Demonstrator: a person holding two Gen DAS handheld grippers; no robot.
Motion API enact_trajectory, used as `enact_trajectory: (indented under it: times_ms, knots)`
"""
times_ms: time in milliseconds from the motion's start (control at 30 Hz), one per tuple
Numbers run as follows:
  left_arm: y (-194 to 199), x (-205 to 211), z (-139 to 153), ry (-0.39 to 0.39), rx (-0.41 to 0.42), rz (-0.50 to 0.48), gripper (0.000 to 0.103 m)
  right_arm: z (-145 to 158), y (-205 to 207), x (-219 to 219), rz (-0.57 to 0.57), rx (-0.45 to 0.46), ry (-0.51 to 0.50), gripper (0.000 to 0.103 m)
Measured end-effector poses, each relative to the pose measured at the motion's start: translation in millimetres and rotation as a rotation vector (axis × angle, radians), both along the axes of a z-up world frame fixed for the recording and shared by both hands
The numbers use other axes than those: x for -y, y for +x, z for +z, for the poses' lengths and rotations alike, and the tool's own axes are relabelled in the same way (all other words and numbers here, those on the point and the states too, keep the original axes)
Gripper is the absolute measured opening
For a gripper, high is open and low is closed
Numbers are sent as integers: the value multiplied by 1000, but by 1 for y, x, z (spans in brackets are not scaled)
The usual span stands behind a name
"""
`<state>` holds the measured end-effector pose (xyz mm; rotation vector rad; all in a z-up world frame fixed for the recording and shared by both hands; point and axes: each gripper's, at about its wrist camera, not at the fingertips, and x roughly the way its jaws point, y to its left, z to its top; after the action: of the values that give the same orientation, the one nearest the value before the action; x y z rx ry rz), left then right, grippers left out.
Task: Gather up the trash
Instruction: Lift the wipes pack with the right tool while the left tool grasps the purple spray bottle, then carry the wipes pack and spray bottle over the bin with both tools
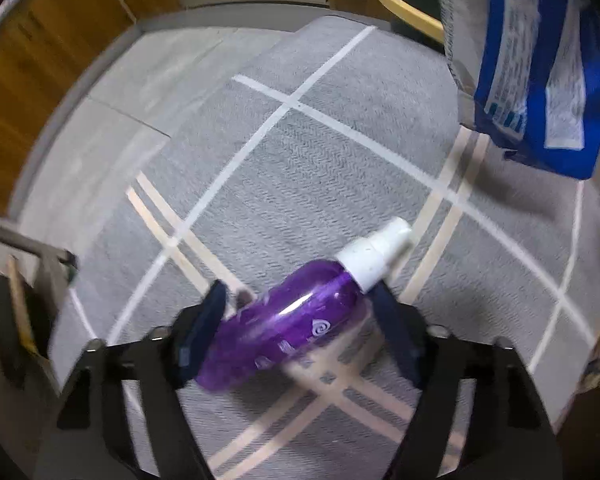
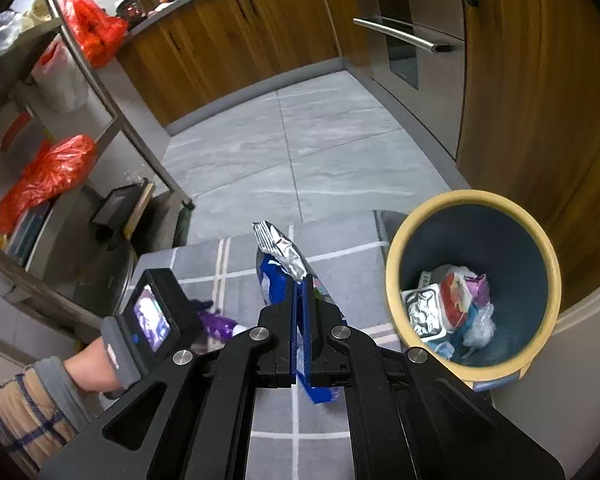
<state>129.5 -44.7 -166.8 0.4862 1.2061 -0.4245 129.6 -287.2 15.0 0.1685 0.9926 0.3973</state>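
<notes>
The left gripper [image 1: 296, 300] points down at a purple spray bottle [image 1: 284, 328] lying on the grey checked rug [image 1: 300, 152]; its jaws straddle the bottle, and blur hides whether the pads touch it. The right gripper [image 2: 300, 308] has its jaws clamped on a blue snack bag [image 2: 278, 276], left of the yellow-rimmed trash bin [image 2: 396, 248] holding wrappers.

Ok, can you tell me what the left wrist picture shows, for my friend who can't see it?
A purple spray bottle with a white cap lies on a grey checked rug, between the fingers of the left hand-held gripper. Top right, a blue snack bag hangs in the air, with a yellow-rimmed bin behind it.
</notes>
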Motion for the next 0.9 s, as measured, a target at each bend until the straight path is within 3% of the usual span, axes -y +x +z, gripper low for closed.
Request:
enact_trajectory:
  times_ms: [67, 133, 367, 567, 900]
  knots:
    - [2, 2, 1, -13, -17, 8, 49, 0, 2, 4, -9, -2, 6, 3]
    - [2, 2, 2, -16, -26, 8, 46, 0, 2, 6, -16, 2, 6, 3]
    - [3, 3, 4, -9, -27, 24, 38, 6, 1, 10, -35, 17, 20, 3]
    - [-9, 11, 20, -48, -6, 18, 37, 12, 0, 14, -56, 36, 23, 3]
    - [-9, 36, 78, -234, 89, 32, 34, 27, 3, 35, -104, 84, 29, 3]
